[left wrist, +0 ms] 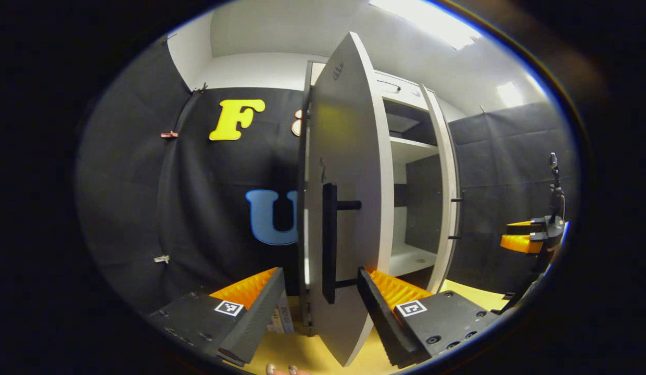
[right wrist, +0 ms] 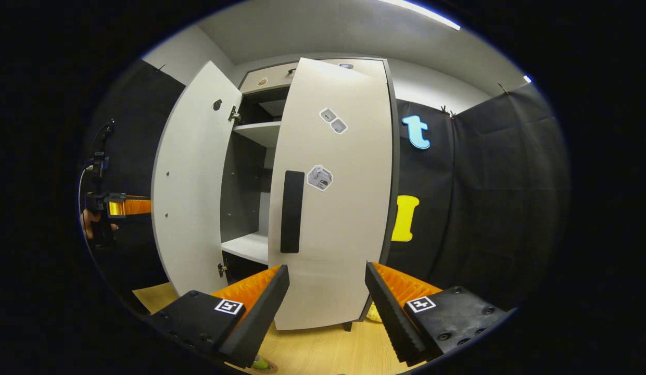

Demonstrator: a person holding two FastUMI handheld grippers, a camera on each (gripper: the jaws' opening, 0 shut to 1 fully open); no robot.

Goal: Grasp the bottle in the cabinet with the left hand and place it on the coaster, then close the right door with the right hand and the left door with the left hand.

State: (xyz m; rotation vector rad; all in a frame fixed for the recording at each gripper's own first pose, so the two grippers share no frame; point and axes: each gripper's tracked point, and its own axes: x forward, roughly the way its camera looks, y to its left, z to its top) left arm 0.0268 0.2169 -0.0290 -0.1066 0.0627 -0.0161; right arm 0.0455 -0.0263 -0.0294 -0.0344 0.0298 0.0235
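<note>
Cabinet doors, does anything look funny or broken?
Nothing looks broken. The left door stands wide open and the right door is only partly shut, so the cabinet's shelves show. No spills on the wooden floor.

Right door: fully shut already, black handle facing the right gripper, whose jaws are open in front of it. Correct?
Not quite. The right door is not fully shut: the right gripper view shows it ajar, with shelves visible in the gap beside its handle edge. The rest holds: its black handle faces the right gripper, jaws open in front of it.
</note>
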